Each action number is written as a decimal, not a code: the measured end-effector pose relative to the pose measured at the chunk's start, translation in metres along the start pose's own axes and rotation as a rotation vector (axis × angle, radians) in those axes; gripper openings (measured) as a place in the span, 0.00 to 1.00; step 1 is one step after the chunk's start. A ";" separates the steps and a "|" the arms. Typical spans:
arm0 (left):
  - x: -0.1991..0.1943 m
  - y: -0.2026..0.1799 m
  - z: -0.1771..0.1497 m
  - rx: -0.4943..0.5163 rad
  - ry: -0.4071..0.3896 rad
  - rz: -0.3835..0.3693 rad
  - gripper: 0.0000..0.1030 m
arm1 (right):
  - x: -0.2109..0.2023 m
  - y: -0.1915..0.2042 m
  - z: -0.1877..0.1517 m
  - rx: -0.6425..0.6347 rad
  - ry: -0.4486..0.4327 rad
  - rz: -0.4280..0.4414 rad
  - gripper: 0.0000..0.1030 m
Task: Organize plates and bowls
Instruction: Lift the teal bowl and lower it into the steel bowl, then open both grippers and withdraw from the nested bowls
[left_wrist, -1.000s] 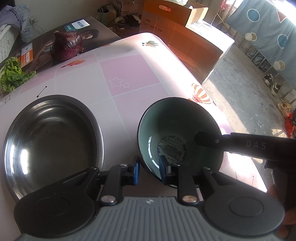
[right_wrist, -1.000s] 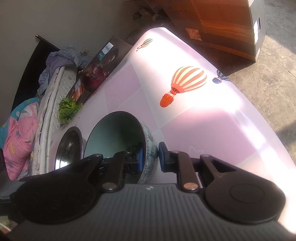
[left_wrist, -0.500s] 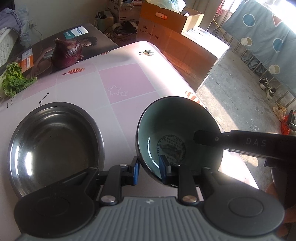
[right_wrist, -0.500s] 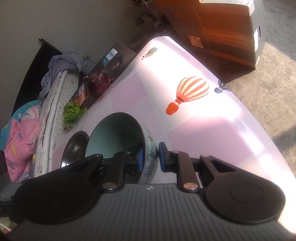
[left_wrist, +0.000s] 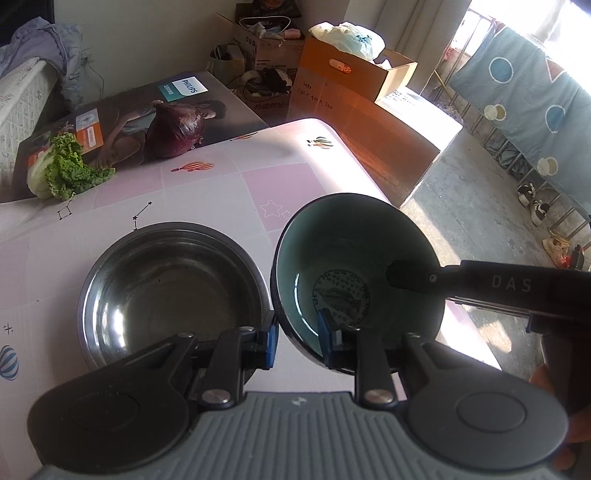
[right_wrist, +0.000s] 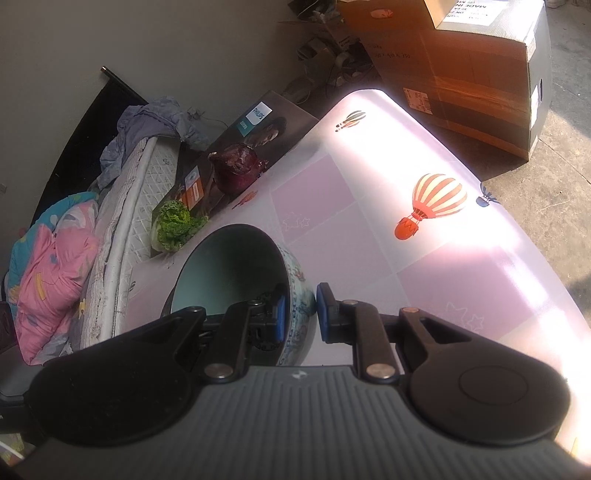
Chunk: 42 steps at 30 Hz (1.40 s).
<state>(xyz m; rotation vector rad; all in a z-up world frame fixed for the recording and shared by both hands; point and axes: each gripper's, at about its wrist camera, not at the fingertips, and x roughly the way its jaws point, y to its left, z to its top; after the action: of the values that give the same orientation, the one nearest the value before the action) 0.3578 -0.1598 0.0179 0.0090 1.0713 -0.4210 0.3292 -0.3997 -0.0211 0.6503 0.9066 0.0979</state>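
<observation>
Ceramic bowl was pinched at opposite rim points by the left gripper and right gripper, above the table beside the steel bowl. Both grips should be kept level and moved together during transfer into that bowl.

I'm looking past a pale pink table with balloon prints; strong sunlight washes its right edge. Cardboard boxes crowd the concrete floor, a blue curtain hangs right, plain wall behind.
</observation>
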 end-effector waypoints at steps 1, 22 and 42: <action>-0.003 0.005 0.000 -0.007 -0.005 0.005 0.23 | 0.002 0.007 0.000 -0.008 0.003 0.005 0.16; 0.029 0.129 -0.004 -0.166 0.040 0.104 0.22 | 0.130 0.090 -0.020 -0.087 0.157 0.022 0.15; -0.044 0.127 -0.027 -0.135 -0.054 0.057 0.60 | 0.088 0.105 -0.014 -0.090 0.087 0.053 0.41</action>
<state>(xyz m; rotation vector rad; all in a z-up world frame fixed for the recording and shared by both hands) 0.3595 -0.0230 0.0177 -0.0908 1.0422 -0.2954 0.3935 -0.2783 -0.0301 0.5895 0.9635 0.2143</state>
